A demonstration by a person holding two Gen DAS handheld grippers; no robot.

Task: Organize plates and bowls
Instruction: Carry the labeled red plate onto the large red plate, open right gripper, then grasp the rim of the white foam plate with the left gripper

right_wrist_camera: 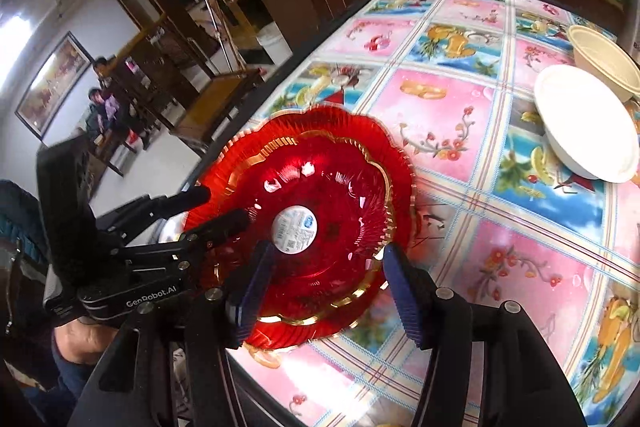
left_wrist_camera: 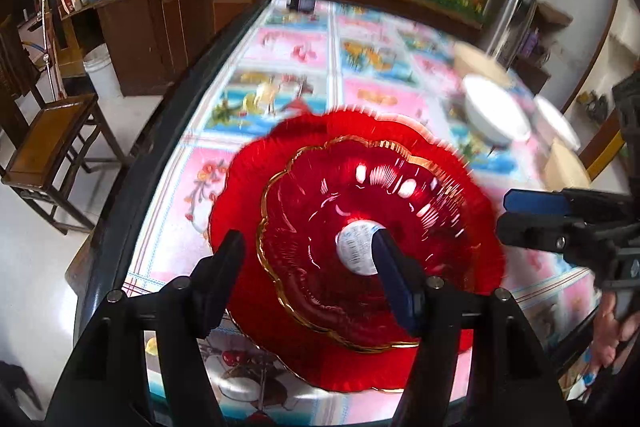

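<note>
- A red glass bowl (right_wrist_camera: 320, 223), ribbed and scalloped with a thin gold rim, is seen nested inside a wider red glass plate (right_wrist_camera: 384, 143) of the same fluted, flower-like shape; both lie near the edge of the surface (right_wrist_camera: 460, 131).
- A round white paper label (right_wrist_camera: 295, 229) is stuck at the bowl's centre.
- The surface is covered with a glossy plastic cloth printed in pink and blue squares of fruit and flowers.
- The left tongs (left_wrist_camera: 310, 251) are held apart above the bowl's near side, with only the bowl's rim and wall in the gap; the blue ribbed pads are not pressed on the glass.
- The right tongs (right_wrist_camera: 328, 259) are likewise spread, the gilded rim lying between the grooved blue pads without being pinched.
- Further back on the surface, a smooth white bowl (right_wrist_camera: 588, 123) is seen tilted, touching a matte cream bowl (right_wrist_camera: 604, 61) behind it.
</note>
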